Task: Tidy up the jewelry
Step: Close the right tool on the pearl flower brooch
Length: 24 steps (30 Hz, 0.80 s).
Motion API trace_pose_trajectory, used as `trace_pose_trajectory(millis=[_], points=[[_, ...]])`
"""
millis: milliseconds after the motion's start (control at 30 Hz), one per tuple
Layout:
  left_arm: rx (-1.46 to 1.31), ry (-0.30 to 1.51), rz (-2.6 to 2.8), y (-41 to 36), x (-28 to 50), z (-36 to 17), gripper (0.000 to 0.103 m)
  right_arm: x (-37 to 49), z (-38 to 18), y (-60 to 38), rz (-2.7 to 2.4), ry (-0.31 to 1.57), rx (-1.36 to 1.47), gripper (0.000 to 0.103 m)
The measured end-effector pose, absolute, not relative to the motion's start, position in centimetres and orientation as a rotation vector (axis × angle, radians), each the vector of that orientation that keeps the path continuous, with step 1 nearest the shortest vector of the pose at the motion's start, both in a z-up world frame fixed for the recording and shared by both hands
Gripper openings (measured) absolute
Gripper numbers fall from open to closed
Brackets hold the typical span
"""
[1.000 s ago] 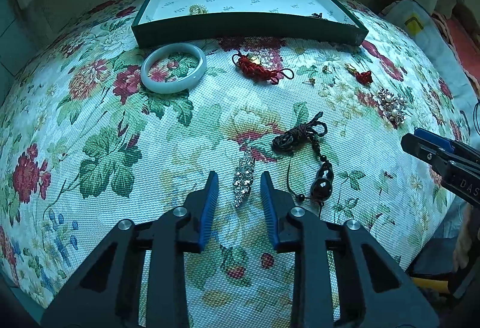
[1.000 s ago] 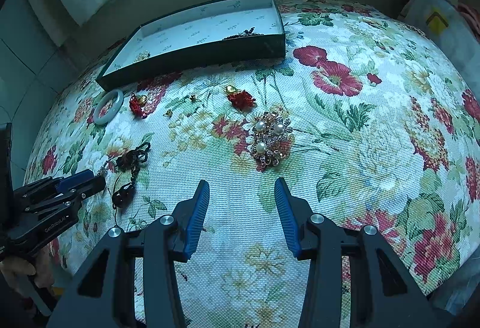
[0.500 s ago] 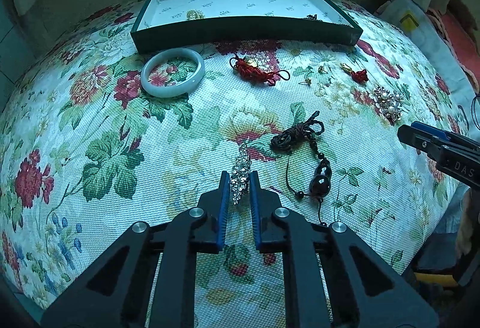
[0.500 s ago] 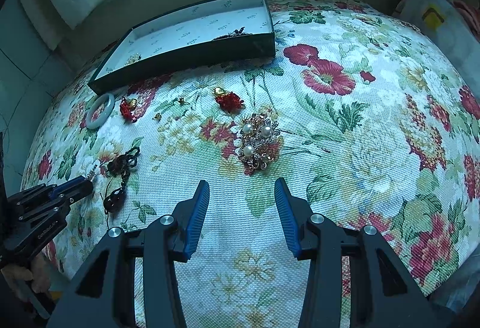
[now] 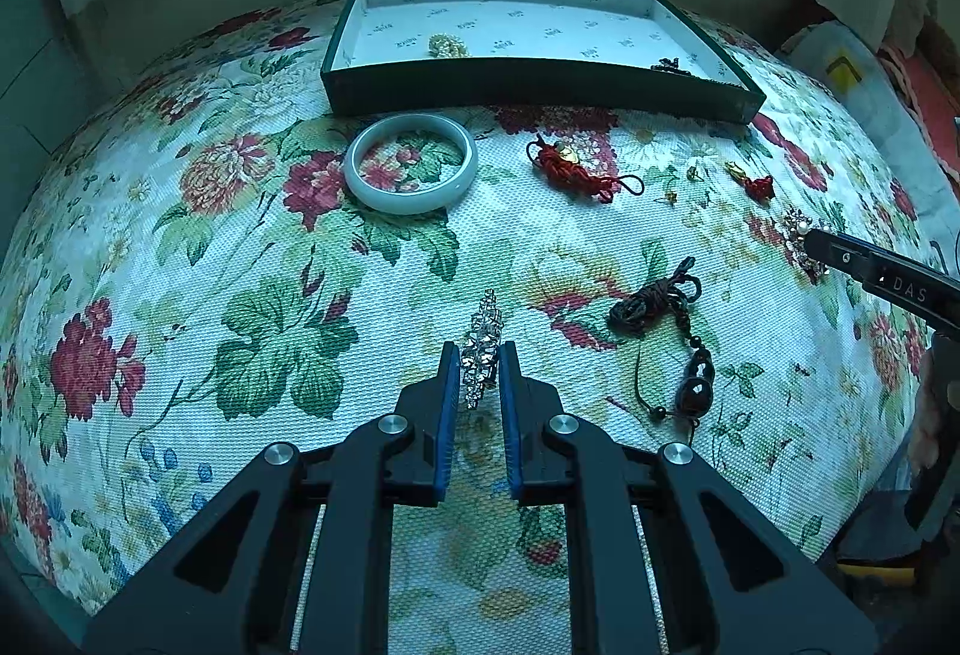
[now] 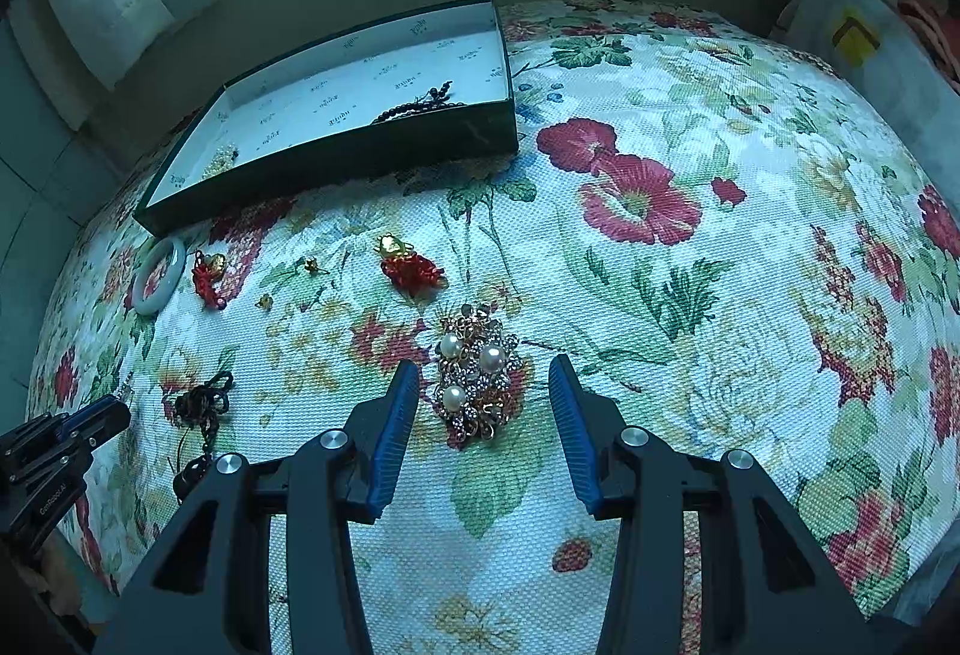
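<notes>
My left gripper (image 5: 480, 358) is shut on a silver rhinestone hair clip (image 5: 483, 340) and holds it over the floral cloth. My right gripper (image 6: 486, 379) is open, its fingers on either side of a pearl brooch (image 6: 477, 376) that lies on the cloth. A dark green box (image 5: 540, 82) with a white lining stands at the back and holds a small pale piece (image 5: 447, 46) and dark beads (image 6: 420, 103). A pale jade bangle (image 5: 411, 163), a red knot charm (image 5: 570, 166), a small red charm (image 6: 411, 265) and a dark cord necklace (image 5: 666, 313) lie loose.
The floral cloth (image 5: 240, 265) covers the whole table. Two tiny gold studs (image 6: 312, 265) lie between the red charms. A white bag with a yellow mark (image 6: 852, 37) sits past the right edge. A wall stands behind the box.
My left gripper closed on the hair clip and lifted it slightly. My right gripper moved forward until its open fingers flank the pearl brooch.
</notes>
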<state>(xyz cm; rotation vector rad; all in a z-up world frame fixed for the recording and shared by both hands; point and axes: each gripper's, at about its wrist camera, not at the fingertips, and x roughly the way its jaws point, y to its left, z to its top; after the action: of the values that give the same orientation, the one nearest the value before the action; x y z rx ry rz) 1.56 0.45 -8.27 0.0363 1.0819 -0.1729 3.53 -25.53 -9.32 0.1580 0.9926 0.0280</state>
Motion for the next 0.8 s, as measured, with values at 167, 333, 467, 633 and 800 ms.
trace_pose_trajectory(millis=[167,333,467,633,800], points=[[0.027,1.089,-0.159,1.2,1.8,-8.5,0.013,3.9,-10.0,-25.2,0.021,0.985,0.139,0.043],[0.02,1.094,-0.155,1.4,1.8,-8.7,0.013,3.8,-10.1,-25.1,0.011,0.975,0.116,0.027],[0.017,1.098,-0.156,1.4,1.9,-8.8,0.013,3.4,-10.0,-24.9,0.016,0.97,0.107,0.025],[0.013,1.093,-0.153,1.5,1.8,-8.6,0.013,2.8,-9.8,-24.6,0.019,0.962,0.101,0.024],[0.008,1.087,-0.153,1.6,1.8,-8.3,0.013,2.2,-9.4,-24.5,0.027,0.96,0.1,0.023]])
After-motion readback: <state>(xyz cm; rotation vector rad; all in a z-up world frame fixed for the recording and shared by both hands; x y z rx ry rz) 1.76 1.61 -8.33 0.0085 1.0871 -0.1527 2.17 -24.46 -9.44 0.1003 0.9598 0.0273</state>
